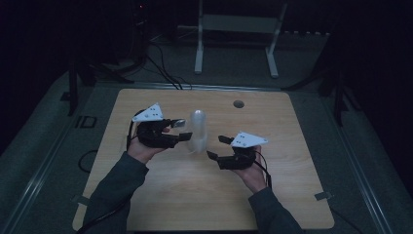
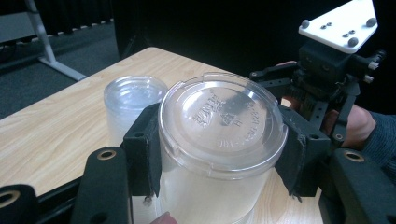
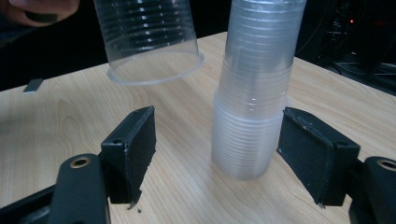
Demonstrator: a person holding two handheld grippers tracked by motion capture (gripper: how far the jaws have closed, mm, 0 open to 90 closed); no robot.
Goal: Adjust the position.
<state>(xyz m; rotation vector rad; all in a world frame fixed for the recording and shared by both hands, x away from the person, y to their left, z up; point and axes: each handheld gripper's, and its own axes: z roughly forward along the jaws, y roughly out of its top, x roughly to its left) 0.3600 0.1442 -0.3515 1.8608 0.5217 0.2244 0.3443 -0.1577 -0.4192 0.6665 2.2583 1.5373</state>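
Left gripper view, left gripper [image 2: 219,154] jaws clamping upturned cup [image 2: 222,140], right gripper [image 3: 217,144] jaws loose beside cup stack [image 3: 252,93].

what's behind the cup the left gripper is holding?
In the left gripper view, the stack of clear cups stands on the table behind the held cup, which hides the stack's lower right.

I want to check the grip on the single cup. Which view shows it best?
The left gripper view: the single cup sits pinched between both pads, base up. The right gripper view shows its open rim from below; the high view shows it small and dim.
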